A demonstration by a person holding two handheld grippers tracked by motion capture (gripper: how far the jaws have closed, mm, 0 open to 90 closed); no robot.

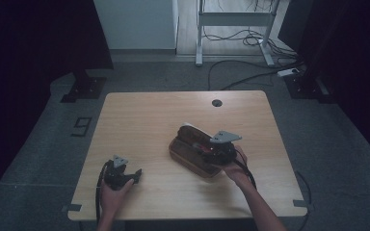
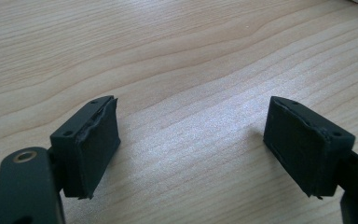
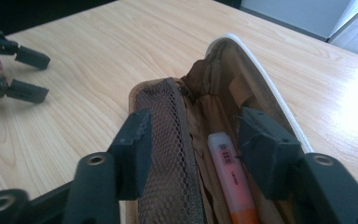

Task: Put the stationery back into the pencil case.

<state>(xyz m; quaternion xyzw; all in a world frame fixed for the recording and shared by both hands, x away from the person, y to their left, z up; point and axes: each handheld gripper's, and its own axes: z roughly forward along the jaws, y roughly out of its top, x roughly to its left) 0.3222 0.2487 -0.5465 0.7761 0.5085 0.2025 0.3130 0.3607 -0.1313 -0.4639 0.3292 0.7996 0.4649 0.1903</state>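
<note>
Orange highlighter lies inside the brown pencil case; lift the half-open, empty right gripper straight clear.

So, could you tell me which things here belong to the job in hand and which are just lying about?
In the job:
- brown pencil case, open
- orange highlighter lying inside it
- right gripper, jaws apart over the case

Lying about:
- left gripper, open over bare table
- cable hole
- floor cables
</note>
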